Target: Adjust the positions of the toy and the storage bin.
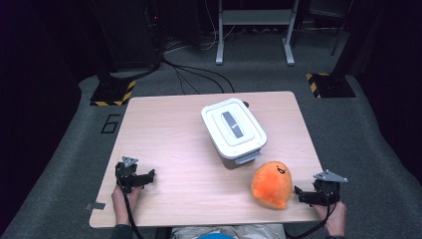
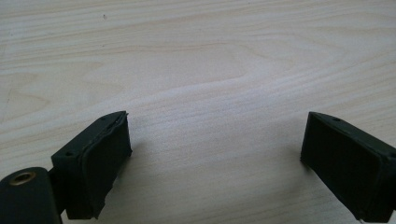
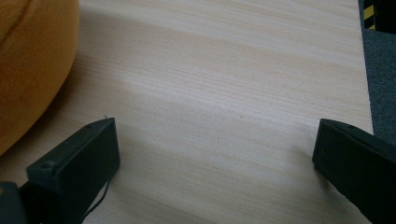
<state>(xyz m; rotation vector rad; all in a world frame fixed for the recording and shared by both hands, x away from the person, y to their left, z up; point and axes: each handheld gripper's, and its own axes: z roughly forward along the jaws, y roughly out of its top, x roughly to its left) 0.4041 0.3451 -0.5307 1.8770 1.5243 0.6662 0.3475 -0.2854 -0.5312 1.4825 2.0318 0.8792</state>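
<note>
A number 6 (image 1: 110, 123) is marked on the floor (image 1: 69, 144).

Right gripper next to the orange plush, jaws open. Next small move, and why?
Probably ease the right gripper left so its open jaws straddle the orange plush toy. The toy lies just beside it on the table, not yet between the jaws; the white box has its lid on.

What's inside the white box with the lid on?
You can't see inside. The white box sits on the table with its lid closed, a grey handle on top. The lid covers whatever is in there. The orange plush toy lies outside, beside it.
</note>
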